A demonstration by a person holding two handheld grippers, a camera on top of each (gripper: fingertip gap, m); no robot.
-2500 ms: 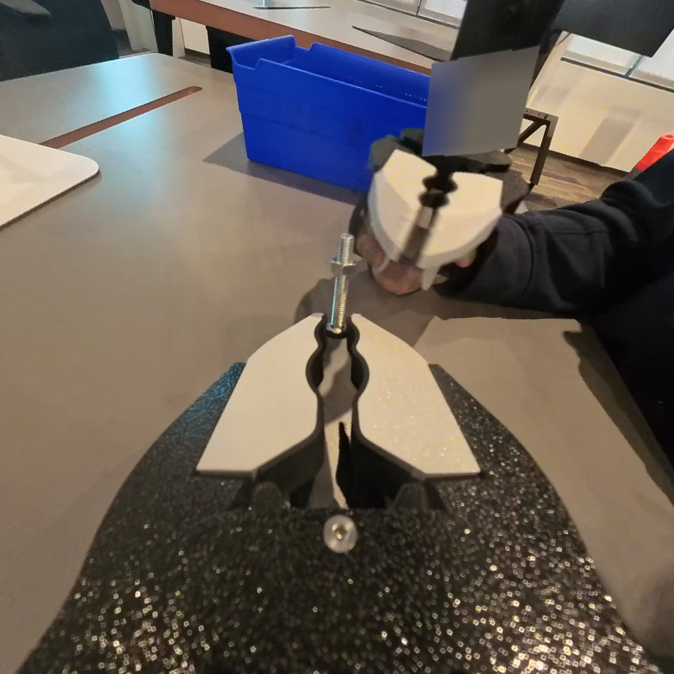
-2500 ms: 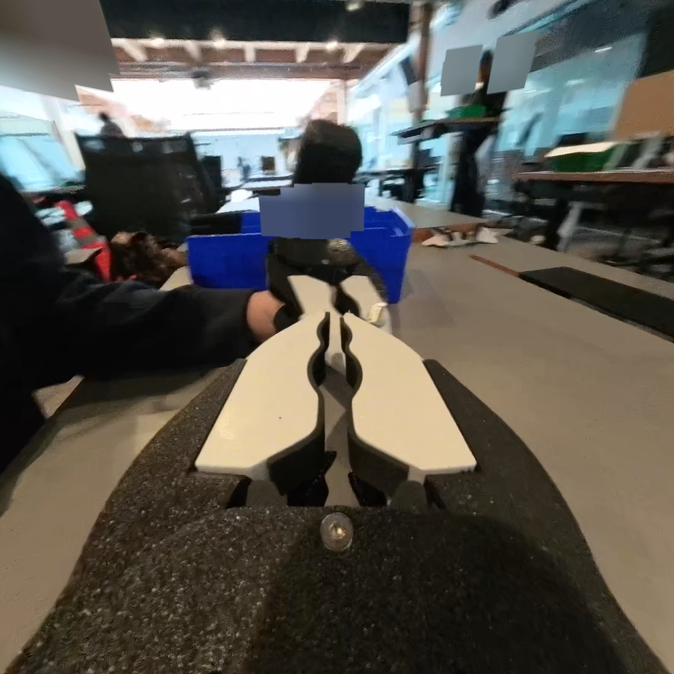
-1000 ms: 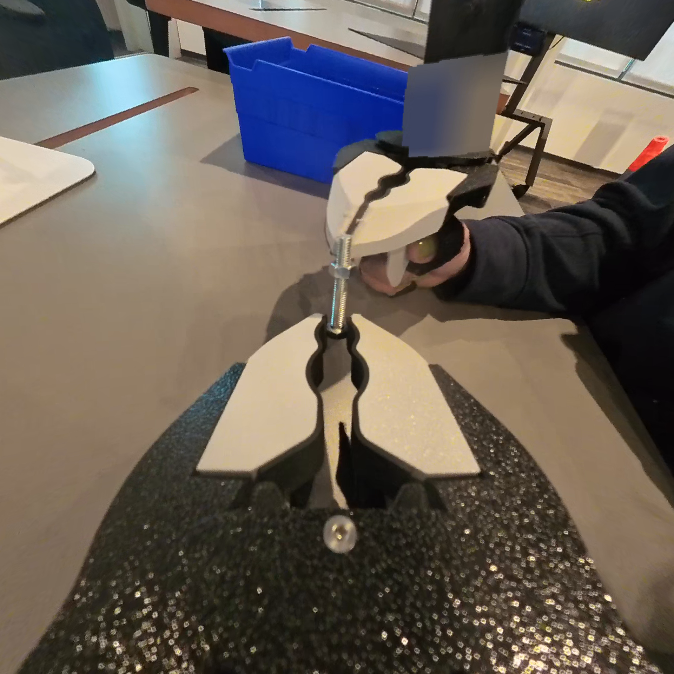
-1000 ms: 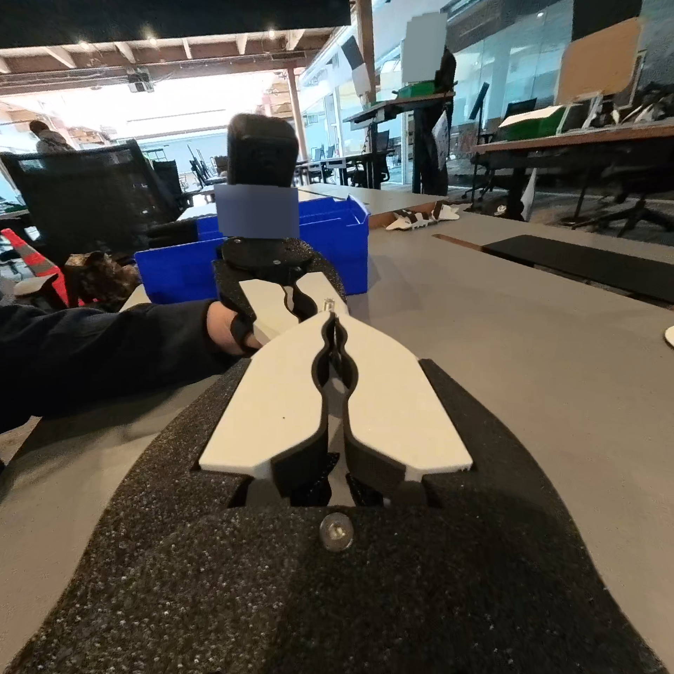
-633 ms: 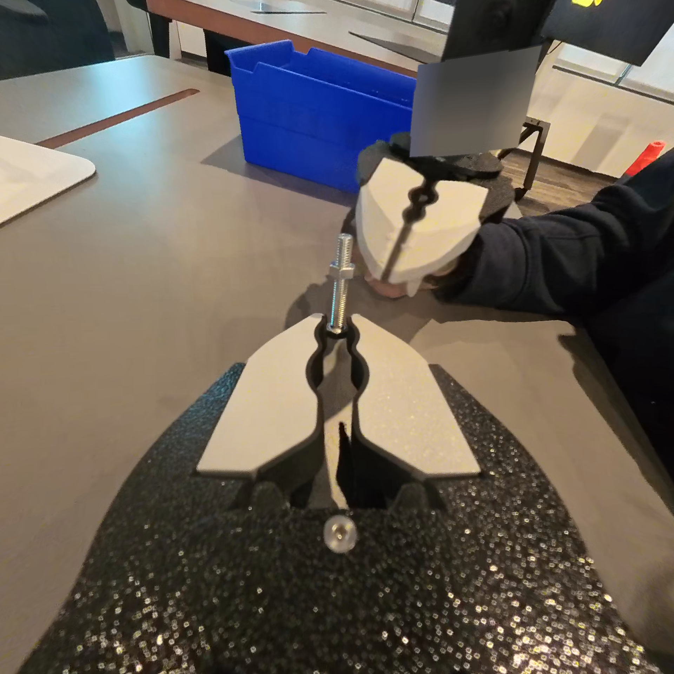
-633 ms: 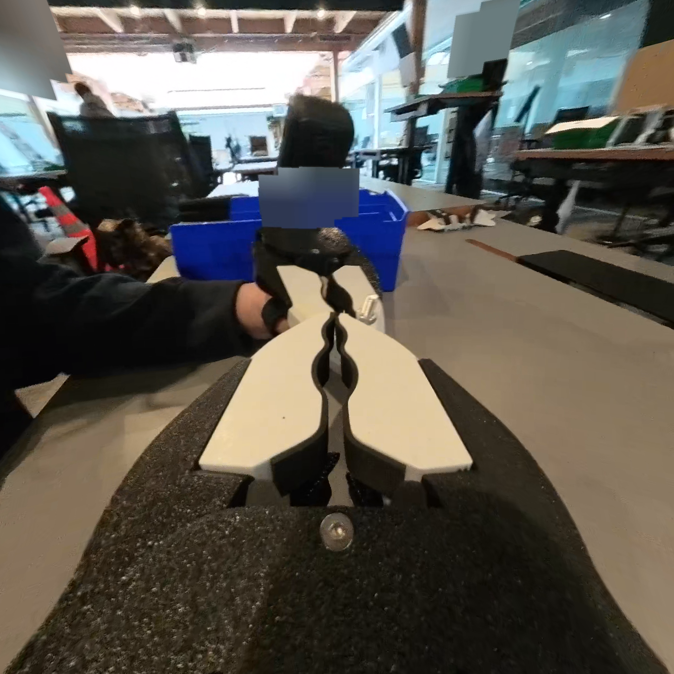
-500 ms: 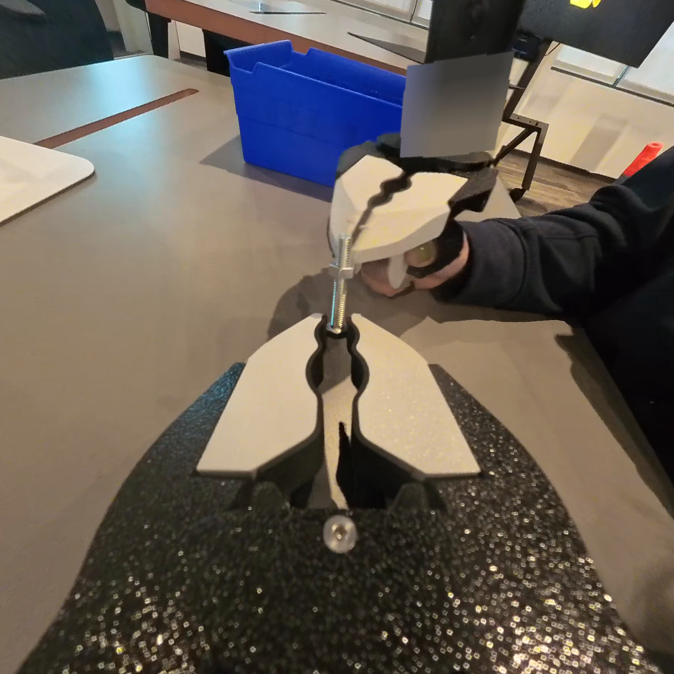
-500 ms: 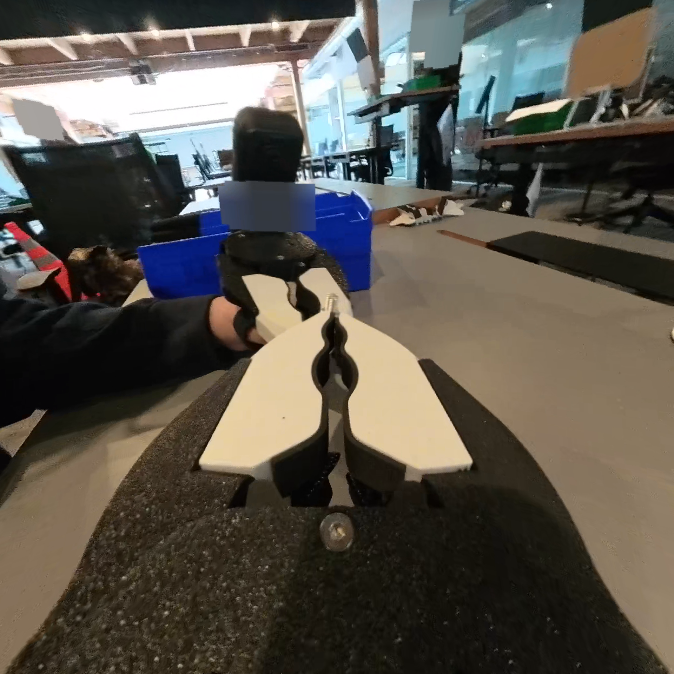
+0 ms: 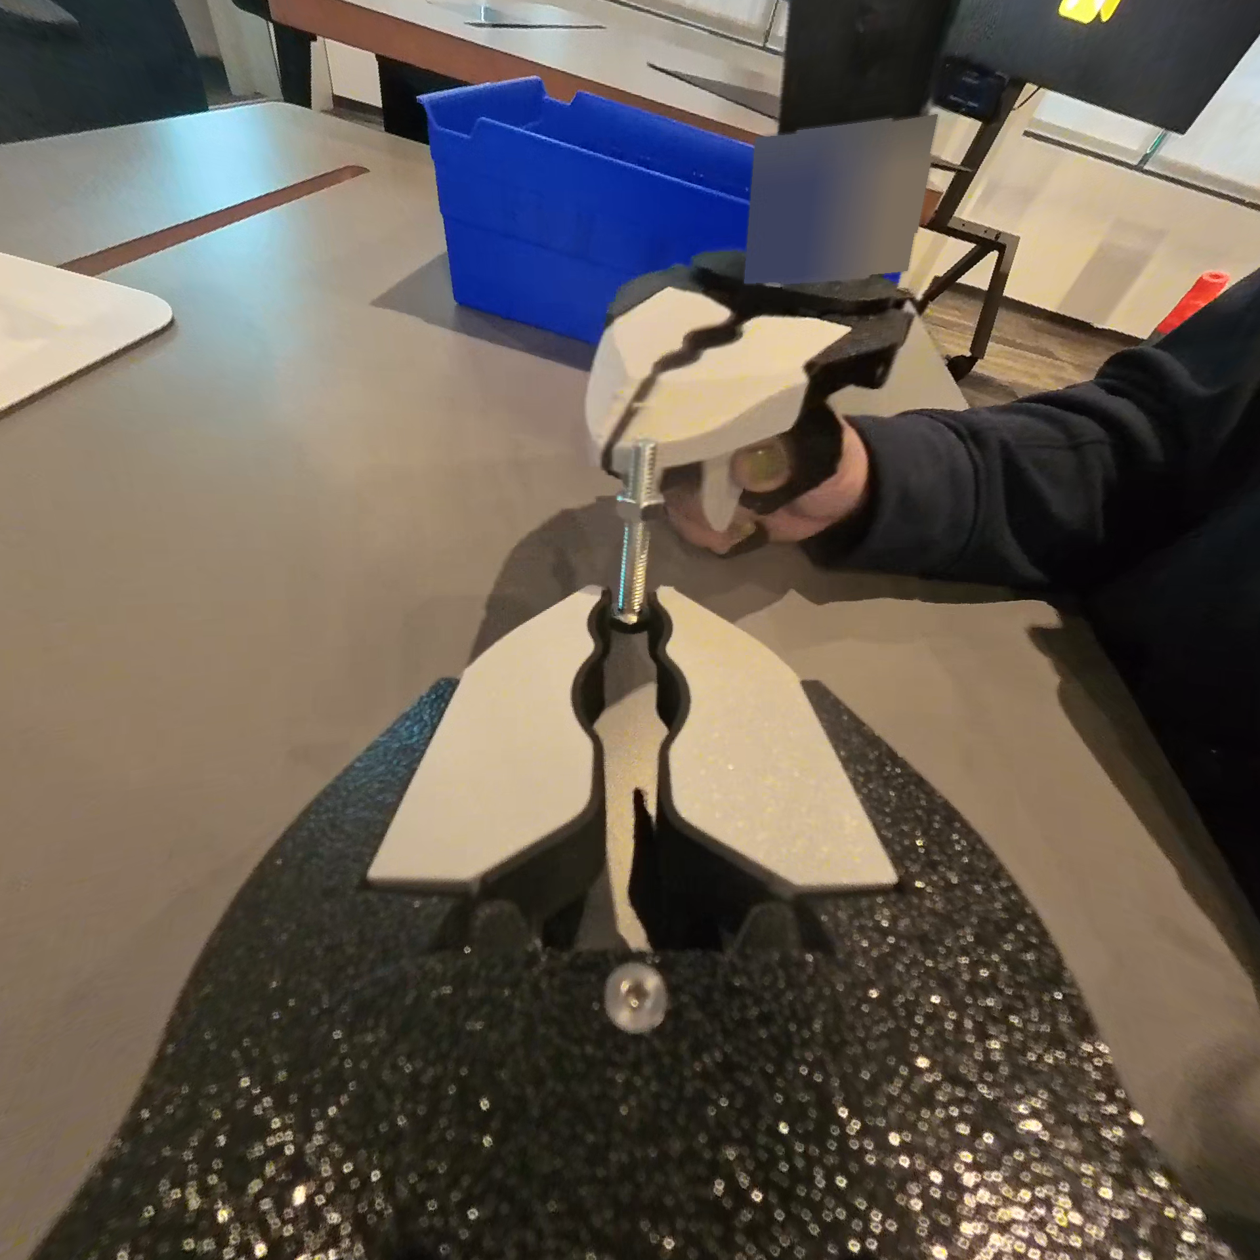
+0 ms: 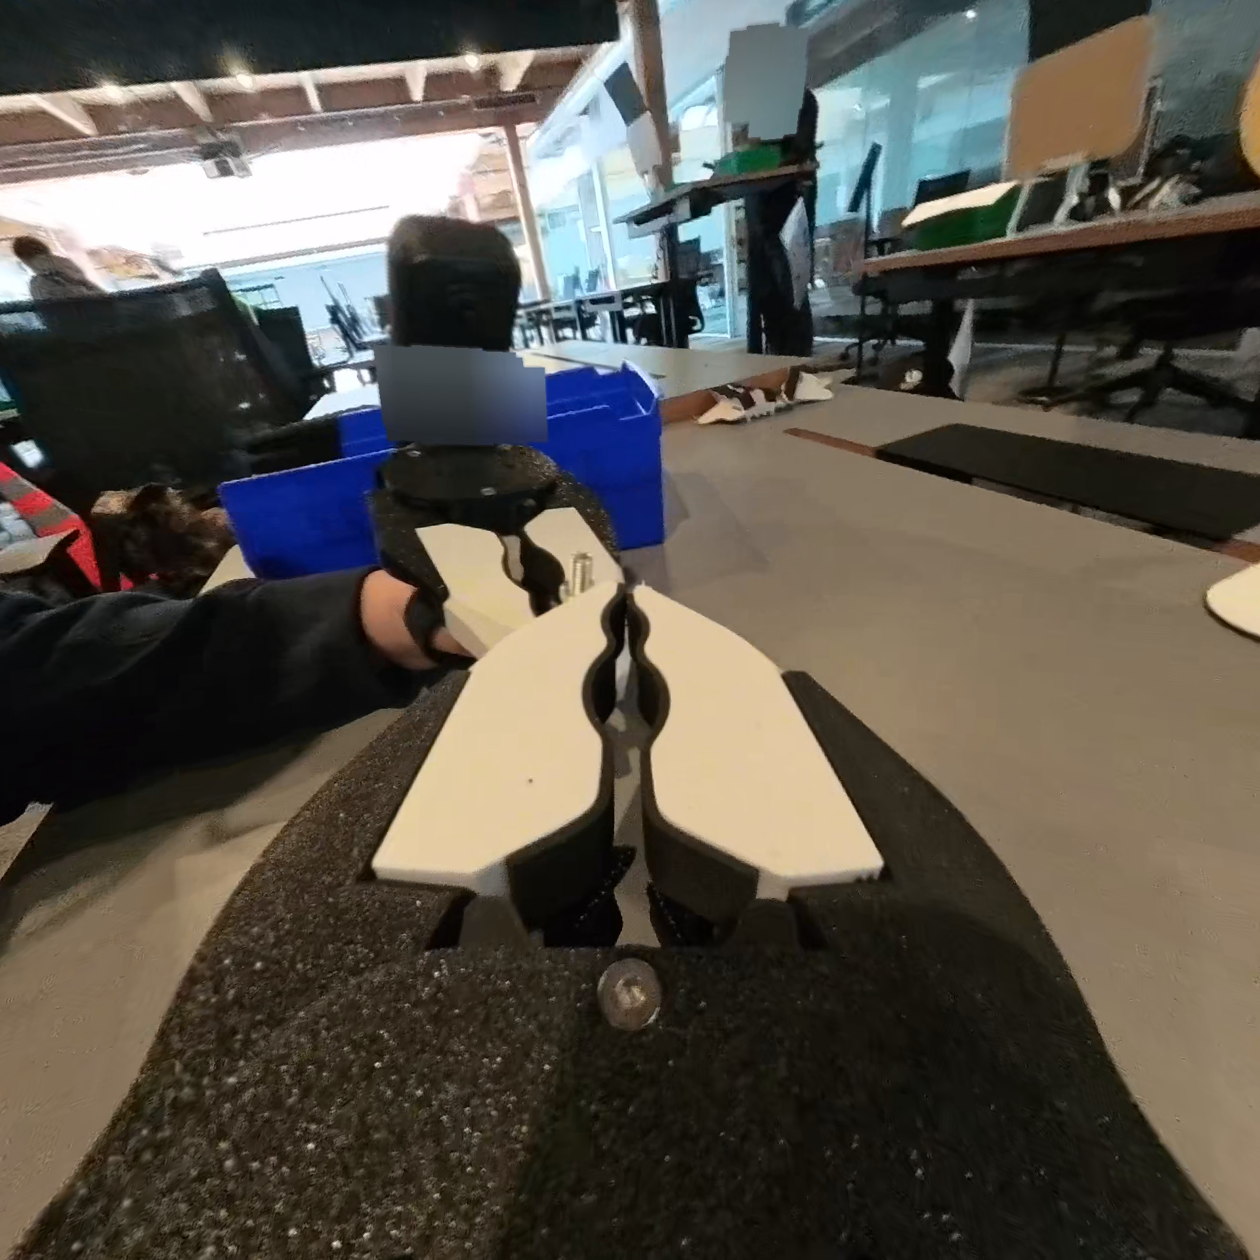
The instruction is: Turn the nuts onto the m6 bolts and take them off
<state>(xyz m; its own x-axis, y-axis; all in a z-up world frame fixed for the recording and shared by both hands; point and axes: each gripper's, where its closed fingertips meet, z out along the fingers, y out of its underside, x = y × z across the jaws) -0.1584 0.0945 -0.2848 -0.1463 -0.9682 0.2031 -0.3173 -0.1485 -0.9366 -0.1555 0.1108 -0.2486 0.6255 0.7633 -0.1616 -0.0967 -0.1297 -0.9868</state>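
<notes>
A silver bolt [image 9: 633, 559] stands upright with its lower end clamped in my left gripper [image 9: 631, 603], which is shut on it. A hex nut [image 9: 637, 508] sits on the thread, below the bolt's top end. My right gripper [image 9: 617, 450] is rolled on its side with its jaws together, and its tips touch the bolt's top end. In the right wrist view my right gripper [image 10: 627, 596] shows nothing between its fingers. The bolt's end [image 10: 581, 564] pokes up just left of its tips, in front of the left gripper [image 10: 525, 579].
A blue bin [image 9: 579, 225] stands on the grey table [image 9: 273, 477] behind the grippers. A white board [image 9: 61, 327] lies at the far left edge. A black mat [image 10: 1091, 470] lies off to the right in the right wrist view. A dark sleeve [image 9: 1023, 491] rests on the table. The grippers' ends are close to 4 centimeters from one another.
My right gripper rolled onto its side and moved in to the bolt's top. In the last half second the bolt slid just left of its tips. My left gripper held still.
</notes>
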